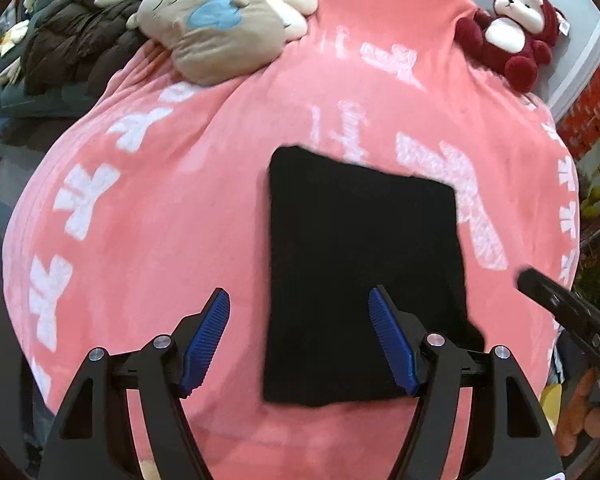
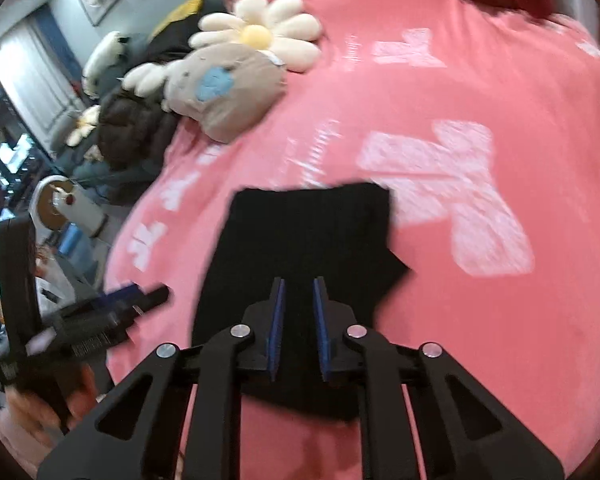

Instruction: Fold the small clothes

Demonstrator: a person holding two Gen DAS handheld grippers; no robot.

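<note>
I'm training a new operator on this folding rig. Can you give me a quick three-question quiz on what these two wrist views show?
1. True or false: the left gripper is wide open.
2. What does the black garment lie on?
3. Which plush toy sits nearest the flower cushion: A) the beige one, B) the red and white one?

Key: 1. True. 2. The pink blanket. 3. A.

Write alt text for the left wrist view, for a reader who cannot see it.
A folded black garment lies flat on a pink blanket, with the open left gripper hovering over its near edge. At the blanket's far side are a tan plush pillow and a red-and-white stuffed monkey.
</note>
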